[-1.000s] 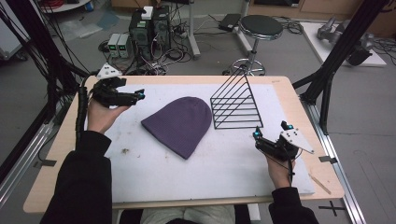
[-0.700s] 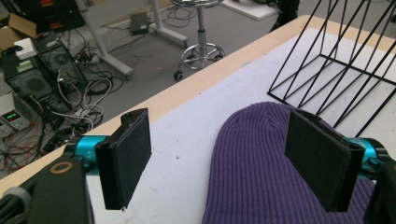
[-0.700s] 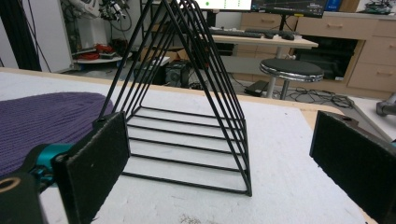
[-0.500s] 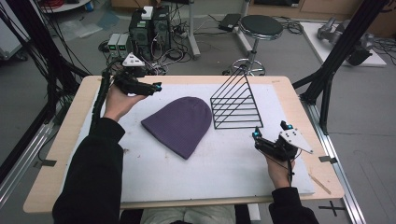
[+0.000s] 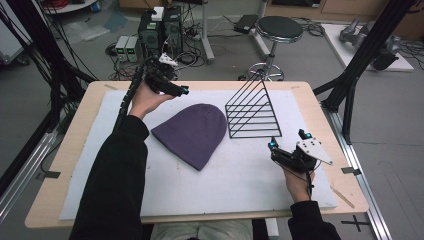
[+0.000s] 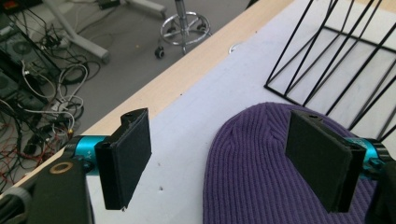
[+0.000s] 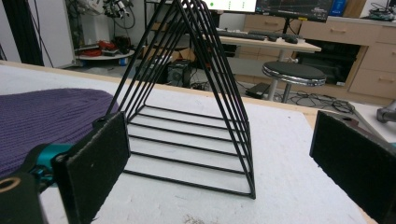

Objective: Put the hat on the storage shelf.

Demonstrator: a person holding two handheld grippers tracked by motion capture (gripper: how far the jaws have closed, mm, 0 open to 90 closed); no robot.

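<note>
The surface [image 5: 75, 130] is a light wooden top, and a white mat [image 5: 240, 175] covers most of it. On the mat, near the middle, lies a purple hat [image 5: 192, 132], flat, with its round top toward the far side and its open edge toward the person. Just beside it on the right stands a black wire rack [image 5: 252, 110] with the form of a triangle; the hat and the rack are near but I cannot tell if they touch.

The left tongs [image 5: 172, 89] are held above the far left part of the mat, close to the round top of the hat. In the left gripper view the left tongs [image 6: 219, 158] are wide, with nothing between the pads, and the hat [image 6: 261, 172] lies under them, partly behind the right pad.

The right tongs [image 5: 289, 141] are over the near right part of the mat, just in front of the rack. In the right gripper view the right tongs [image 7: 219, 163] are also wide and hold nothing; the rack [image 7: 191, 107] stands directly ahead, and the hat [image 7: 46, 121] is at the left.

Beyond the surface, a stool [image 5: 276, 30] stands on the floor.
</note>
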